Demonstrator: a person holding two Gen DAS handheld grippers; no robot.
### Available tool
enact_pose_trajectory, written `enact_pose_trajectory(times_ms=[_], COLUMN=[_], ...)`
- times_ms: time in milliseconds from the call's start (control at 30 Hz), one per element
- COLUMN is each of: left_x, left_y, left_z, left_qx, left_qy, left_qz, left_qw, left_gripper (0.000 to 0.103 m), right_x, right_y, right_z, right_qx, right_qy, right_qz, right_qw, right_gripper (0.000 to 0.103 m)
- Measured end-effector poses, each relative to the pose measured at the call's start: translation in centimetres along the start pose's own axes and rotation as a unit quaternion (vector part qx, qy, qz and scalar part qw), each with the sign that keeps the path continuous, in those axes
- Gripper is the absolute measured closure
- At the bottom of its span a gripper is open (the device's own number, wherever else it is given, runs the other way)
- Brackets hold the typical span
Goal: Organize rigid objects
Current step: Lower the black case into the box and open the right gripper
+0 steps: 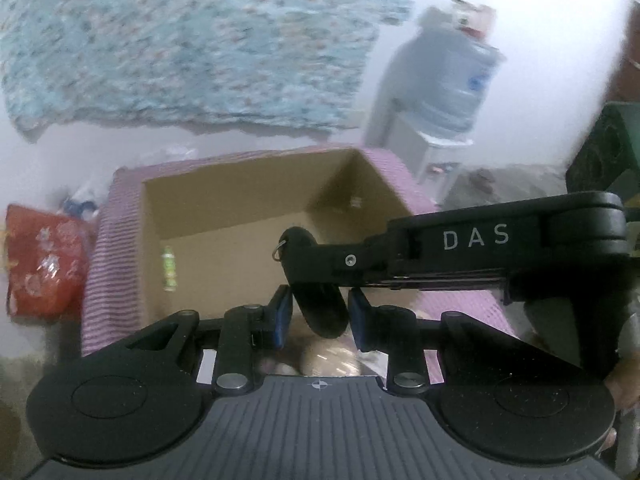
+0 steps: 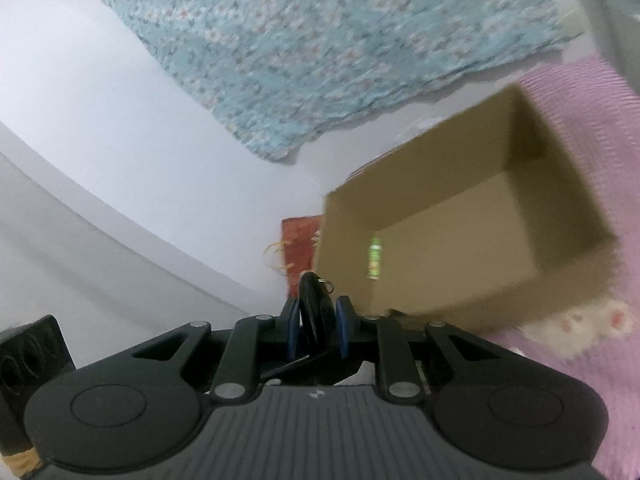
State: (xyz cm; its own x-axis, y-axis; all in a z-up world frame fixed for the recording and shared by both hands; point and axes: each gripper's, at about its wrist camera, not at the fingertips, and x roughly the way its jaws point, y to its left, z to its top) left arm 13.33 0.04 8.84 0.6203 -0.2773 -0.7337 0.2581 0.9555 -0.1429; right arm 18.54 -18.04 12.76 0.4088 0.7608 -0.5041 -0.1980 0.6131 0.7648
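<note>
The right gripper (image 2: 317, 330) is clenched on a black key fob (image 2: 314, 308), its 2 blue pads (image 2: 342, 330) pressing the fob's flat sides. In the right wrist view the fob's long axis runs forward along the fingers, with the end that carries a small metal ring (image 2: 328, 285) pointing away from the camera toward the near wall of the cardboard box (image 2: 460, 248). In the left wrist view the same fob (image 1: 316, 280) hangs between the pads of the left gripper (image 1: 320, 322), long axis steeply tilted, ring end up and to the left, rounded end down. The left gripper is released: its pads (image 1: 282, 320) stand apart from the fob with gaps on both sides. The right gripper (image 1: 320, 264) reaches in from the right, marked "DAS". The open box (image 1: 224, 216) sits on a pink striped cloth (image 1: 100, 280) and holds 1 small green bottle (image 1: 169, 268) lying on its floor near the left wall. A red bag (image 1: 40, 264) lies left of the box.
</note>
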Motion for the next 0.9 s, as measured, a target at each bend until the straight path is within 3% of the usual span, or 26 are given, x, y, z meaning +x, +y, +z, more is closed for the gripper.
enact_pose_trajectory(times_ms=[267,500,700,900], left_x=[5.0,7.3,7.2,5.7], left_y=[6.9,9.2,9.6,8.9], left_z=[2.9,2.4,2.5,2.6], left_qx=[-0.075,-0.091,-0.096,-0.096], left_qy=[0.052,0.078,0.07,0.057], left_qz=[0.026,0.054,0.049,0.045], left_qw=[0.9954,0.9913,0.9917,0.9928], left_gripper=[0.074,0.073,0.071,0.071], right_x=[10.2,16.3,17.4,14.6], right_y=[-0.6,-2.5,-3.3,-2.6], right_z=[4.5,4.4,4.0,4.2], right_qx=[0.025,0.05,0.056,0.059], right_qy=[0.08,0.129,0.145,0.128], right_qz=[-0.01,-0.036,-0.05,-0.039], right_qw=[0.996,0.99,0.987,0.989], right_gripper=[0.082,0.082,0.081,0.081])
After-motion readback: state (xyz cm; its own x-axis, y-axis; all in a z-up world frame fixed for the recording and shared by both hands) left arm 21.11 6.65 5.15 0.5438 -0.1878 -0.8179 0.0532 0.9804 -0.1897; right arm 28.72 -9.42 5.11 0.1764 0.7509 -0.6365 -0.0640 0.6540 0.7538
